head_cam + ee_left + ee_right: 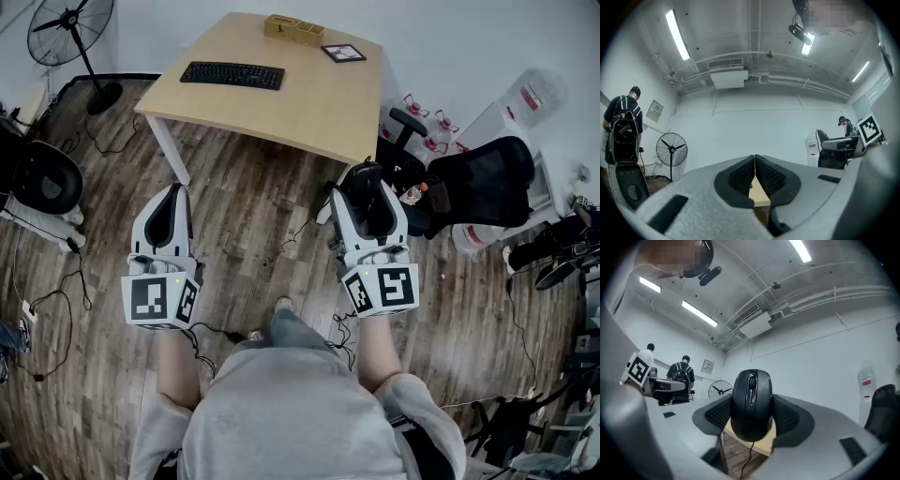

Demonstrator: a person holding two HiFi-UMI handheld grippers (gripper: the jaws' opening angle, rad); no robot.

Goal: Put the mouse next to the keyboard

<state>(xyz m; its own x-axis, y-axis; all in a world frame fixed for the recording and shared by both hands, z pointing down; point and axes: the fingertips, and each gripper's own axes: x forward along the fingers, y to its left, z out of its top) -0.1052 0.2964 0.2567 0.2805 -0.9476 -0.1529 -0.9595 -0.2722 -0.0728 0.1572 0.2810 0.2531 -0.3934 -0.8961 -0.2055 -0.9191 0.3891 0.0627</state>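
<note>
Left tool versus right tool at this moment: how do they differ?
Jaws: the left tool has them together; the right tool has them wide apart. Load: the left tool is empty; the right tool clamps a black corded mouse. Both hover over the wooden floor, short of the table.

Head view looks steeply down; gripper views face forward (all share table [309,103]).
</note>
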